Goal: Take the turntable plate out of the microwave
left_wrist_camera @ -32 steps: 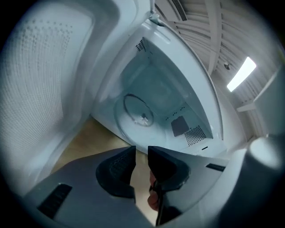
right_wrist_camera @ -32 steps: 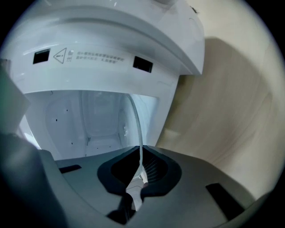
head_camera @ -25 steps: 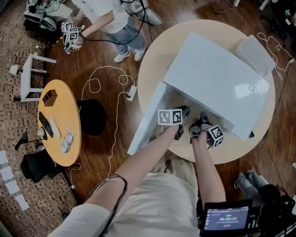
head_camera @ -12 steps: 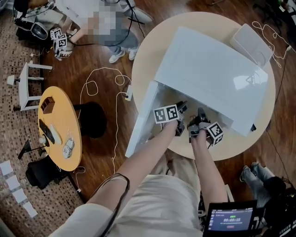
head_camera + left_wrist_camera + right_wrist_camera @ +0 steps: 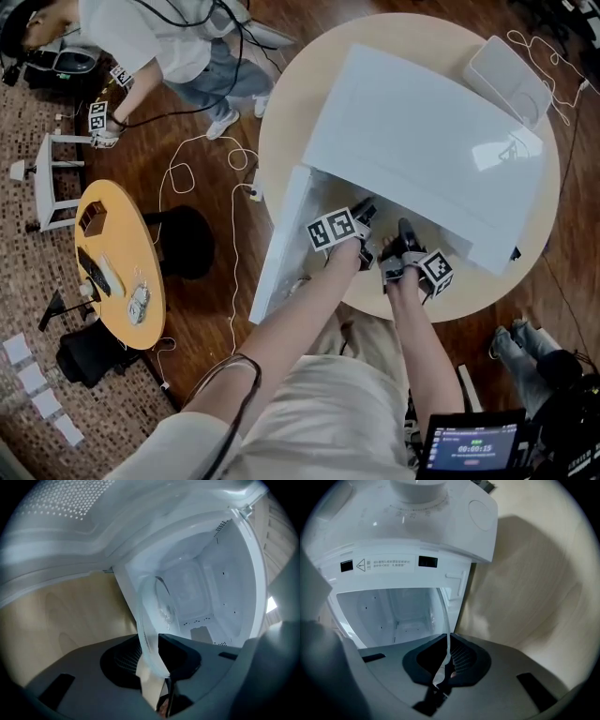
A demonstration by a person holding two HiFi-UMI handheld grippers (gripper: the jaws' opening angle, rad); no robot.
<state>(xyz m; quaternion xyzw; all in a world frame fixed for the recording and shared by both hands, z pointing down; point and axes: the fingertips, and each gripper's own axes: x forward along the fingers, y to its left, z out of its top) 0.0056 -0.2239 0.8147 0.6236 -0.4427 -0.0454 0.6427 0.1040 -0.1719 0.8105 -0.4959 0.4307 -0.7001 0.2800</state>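
On the round desk [image 5: 286, 112], the microwave [image 5: 422, 131] faces 7 o'clock, toward the person.

Hidden: in the head view the turntable plate [image 5: 158, 604] cannot be seen, since the oven top and both forearms cover it. Only the gripper views show it. It is clear glass, so its outline is hard to trace against the white cavity. It sits at the oven mouth, seen edge-on, with the cavity behind it. Things on the orange desk [image 5: 117, 253] at 9 o'clock are too small to name. A second person [image 5: 159, 37] at 11 o'clock is cut off by the frame.

Count: one microwave, one plate, one door [image 5: 277, 248], two desks, two hand-held grippers. The left hand-held gripper [image 5: 150, 643] has its jaws parted; they have just been opening. The plate rim stands between them, with no pinch evident. The right hand-held gripper [image 5: 449, 644] is clamped on the plate's thin edge.

Clearances: the door swings out to 8 o'clock, past the desk edge. A narrow strip of bare desk lies between the oven mouth and the rim at 6 o'clock. A cable [image 5: 253, 193] trails over the floor at 9 o'clock.
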